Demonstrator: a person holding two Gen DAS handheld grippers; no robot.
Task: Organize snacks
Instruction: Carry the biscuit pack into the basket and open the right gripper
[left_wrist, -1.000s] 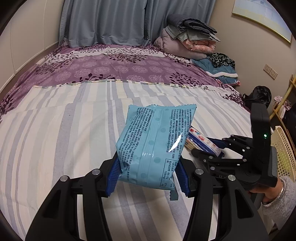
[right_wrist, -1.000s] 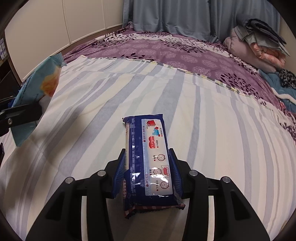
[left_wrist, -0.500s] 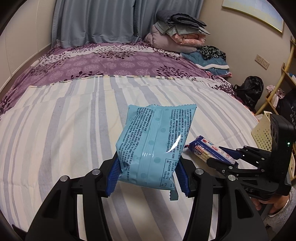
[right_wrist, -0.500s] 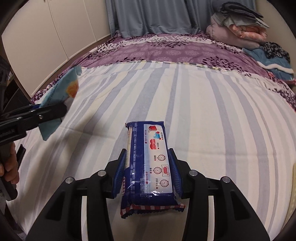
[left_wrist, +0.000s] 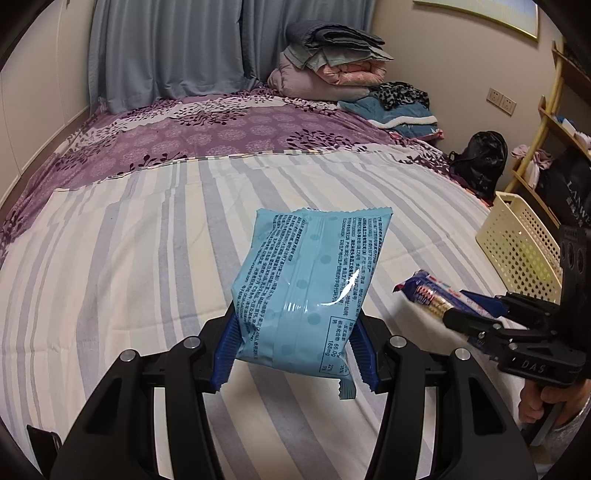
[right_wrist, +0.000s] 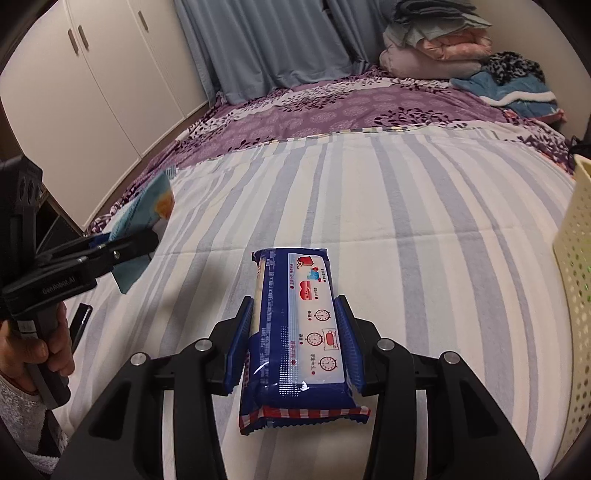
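Left wrist: left tool (left_wrist: 295, 350) clamps blue bag (left_wrist: 310, 291); right tool (right_wrist: 293, 354) clamps biscuits (right_wrist: 303, 332)

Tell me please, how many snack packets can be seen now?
2. The light blue packet is clamped in the left gripper; the dark blue biscuit packet is clamped in the right gripper. The basket may hide others.

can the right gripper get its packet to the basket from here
Probably yes. The right gripper is shut on the blue packet, and the cream basket stands close on its right with only bare striped sheet between.
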